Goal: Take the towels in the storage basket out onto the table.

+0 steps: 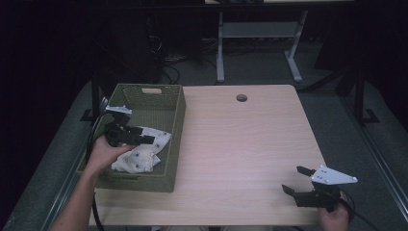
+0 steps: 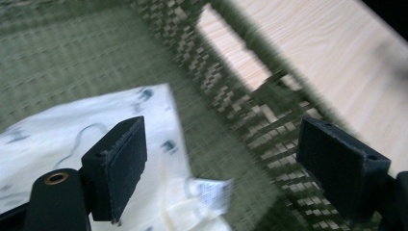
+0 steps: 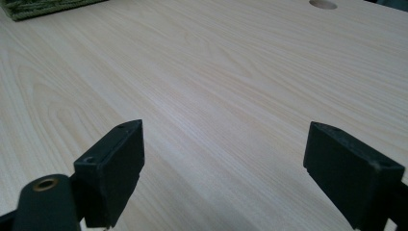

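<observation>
A green woven basket [image 1: 175,122] stands on the left of the wooden table [image 1: 240,144]. Inside it lies a crumpled white cloth [image 1: 139,156] with small dark prints, also seen in the left gripper view as cloth [image 2: 57,130] with a white label. My left gripper [image 1: 150,140] hovers over the cloth inside the basket, its jaws wide open and empty; one of its pads [image 2: 122,163] hangs above the cloth. My right gripper [image 1: 294,180] rests low over the bare table near the front right corner, open with nothing between its jaws.
A round cable hole [image 1: 241,98] sits at the table's far middle, seen too as a hole [image 3: 323,4] in the right gripper view. The basket wall [image 2: 231,91] has a handle slot. Beyond the table stands a white desk frame [image 1: 220,48] on a grey floor.
</observation>
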`<state>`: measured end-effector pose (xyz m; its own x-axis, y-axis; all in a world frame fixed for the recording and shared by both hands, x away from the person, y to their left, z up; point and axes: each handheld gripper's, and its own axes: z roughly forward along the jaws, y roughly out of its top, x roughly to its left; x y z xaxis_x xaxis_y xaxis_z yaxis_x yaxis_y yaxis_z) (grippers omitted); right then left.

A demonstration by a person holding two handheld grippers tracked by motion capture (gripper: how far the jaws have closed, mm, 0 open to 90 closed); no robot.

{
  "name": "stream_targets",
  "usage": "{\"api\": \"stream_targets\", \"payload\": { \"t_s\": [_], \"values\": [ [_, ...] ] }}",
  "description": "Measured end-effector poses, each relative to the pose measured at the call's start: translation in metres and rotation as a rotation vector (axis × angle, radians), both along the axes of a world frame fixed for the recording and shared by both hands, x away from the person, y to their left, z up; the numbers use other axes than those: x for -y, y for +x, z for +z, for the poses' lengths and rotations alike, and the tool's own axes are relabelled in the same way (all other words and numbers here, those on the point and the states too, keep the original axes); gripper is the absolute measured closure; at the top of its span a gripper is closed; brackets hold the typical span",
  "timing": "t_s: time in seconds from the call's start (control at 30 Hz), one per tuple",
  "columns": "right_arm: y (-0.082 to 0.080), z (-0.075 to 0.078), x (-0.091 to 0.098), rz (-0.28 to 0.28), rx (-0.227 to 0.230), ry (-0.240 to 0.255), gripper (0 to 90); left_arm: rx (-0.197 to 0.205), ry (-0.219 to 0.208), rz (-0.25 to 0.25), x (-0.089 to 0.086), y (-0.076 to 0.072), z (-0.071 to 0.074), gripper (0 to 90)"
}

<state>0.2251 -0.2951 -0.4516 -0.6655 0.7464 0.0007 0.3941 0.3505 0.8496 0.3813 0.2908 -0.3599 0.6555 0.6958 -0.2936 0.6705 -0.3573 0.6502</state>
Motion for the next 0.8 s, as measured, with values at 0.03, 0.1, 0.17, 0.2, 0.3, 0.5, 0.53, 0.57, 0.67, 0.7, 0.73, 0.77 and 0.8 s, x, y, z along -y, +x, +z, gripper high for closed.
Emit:
{"api": "stream_targets", "payload": {
  "t_s": [0.03,0.1,0.17,0.2,0.3,0.5,0.53,0.57,0.67,0.7,0.73,0.77,0.8],
  "values": [
    [0.0,0.0,0.0,0.0,0.0,0.0,14.0,-0.002,0.013,0.004,-0.001,0.001,-0.001,17.6],
    [0.001,0.0,0.0,0.004,0.003,-0.002,14.0,-0.021,0.034,0.015,-0.006,0.003,-0.004,19.4],
    [0.001,0.0,0.0,0.005,0.002,-0.005,14.0,-0.024,0.039,0.023,-0.006,0.004,-0.005,19.5],
    [0.001,0.0,0.0,0.006,0.003,-0.009,14.0,-0.029,0.041,0.027,-0.007,0.005,-0.006,19.5],
    [0.001,0.0,-0.001,0.006,0.004,-0.011,14.0,-0.047,0.081,0.048,-0.01,0.009,-0.01,19.7],
    [0.0,0.0,-0.001,0.005,0.002,-0.008,14.0,-0.095,0.167,0.055,-0.009,0.013,-0.019,22.6],
    [0.0,0.0,-0.001,0.005,0.003,-0.01,14.0,-0.106,0.182,0.058,-0.009,0.014,-0.022,23.2],
    [0.0,0.0,-0.001,0.005,0.003,-0.01,14.0,-0.112,0.21,0.06,-0.008,0.015,-0.024,23.2],
    [0.0,0.0,-0.001,0.007,0.003,-0.01,14.0,-0.132,0.264,0.062,-0.009,0.018,-0.029,23.3],
    [-0.001,0.0,-0.001,0.007,0.003,-0.011,14.0,-0.157,0.267,0.075,-0.01,0.02,-0.032,22.5],
    [-0.001,0.001,-0.001,0.007,0.002,-0.011,14.0,-0.171,0.275,0.082,-0.01,0.021,-0.034,21.8],
    [-0.001,0.001,-0.001,0.007,0.002,-0.011,14.0,-0.171,0.275,0.082,-0.01,0.021,-0.034,21.8],
    [-0.001,0.001,-0.001,0.011,0.011,-0.013,14.0,-0.175,0.303,0.078,-0.011,0.022,-0.036,21.8]
  ]
}}
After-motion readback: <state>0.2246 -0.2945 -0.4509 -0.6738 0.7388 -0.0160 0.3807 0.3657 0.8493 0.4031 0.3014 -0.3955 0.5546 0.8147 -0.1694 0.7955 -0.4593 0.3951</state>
